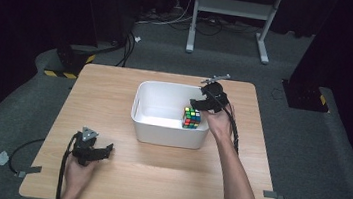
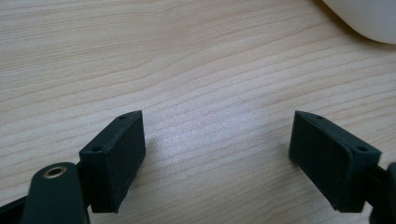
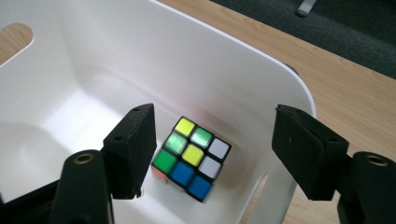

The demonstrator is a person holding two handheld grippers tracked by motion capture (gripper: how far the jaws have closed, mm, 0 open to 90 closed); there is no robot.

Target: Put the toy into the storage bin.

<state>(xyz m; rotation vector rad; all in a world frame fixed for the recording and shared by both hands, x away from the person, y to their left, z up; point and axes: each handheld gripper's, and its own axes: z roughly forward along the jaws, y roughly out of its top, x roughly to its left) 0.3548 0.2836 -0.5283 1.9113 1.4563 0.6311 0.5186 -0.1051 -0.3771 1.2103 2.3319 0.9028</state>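
One wooden desk (image 1: 154,187), pale grain, rounded corners, stood on grey carpet amid dark curtains; one white frame stand (image 1: 235,8) stood on the floor beyond the far edge, with loose cables near its feet

One white bin (image 1: 148,126), open-topped with rounded corners, sat on the desk toward the far edge, slightly right of centre; a handle cut-out (image 3: 16,39) showed in one wall in the right gripper view

One puzzle cube (image 1: 191,118), multicoloured, lay on the bin floor against the bin's right wall, near its near-right corner; its top face showed yellow, green, white and blue squares (image 3: 192,156)

Two hand-held grippers, one per hand. Right hand-held gripper (image 1: 203,104) hung over the bin's right rim, jaws spread and pointing down at the cube, the cube below and between them, not touched by either pad. The bin's right wall stood just under the right-hand jaw

Left hand-held gripper (image 1: 103,150) lay low over the desk near the near-left corner, jaws spread wide over bare wood with nothing between them, well apart from the bin, whose corner (image 2: 369,21) showed at the top right of the left gripper view
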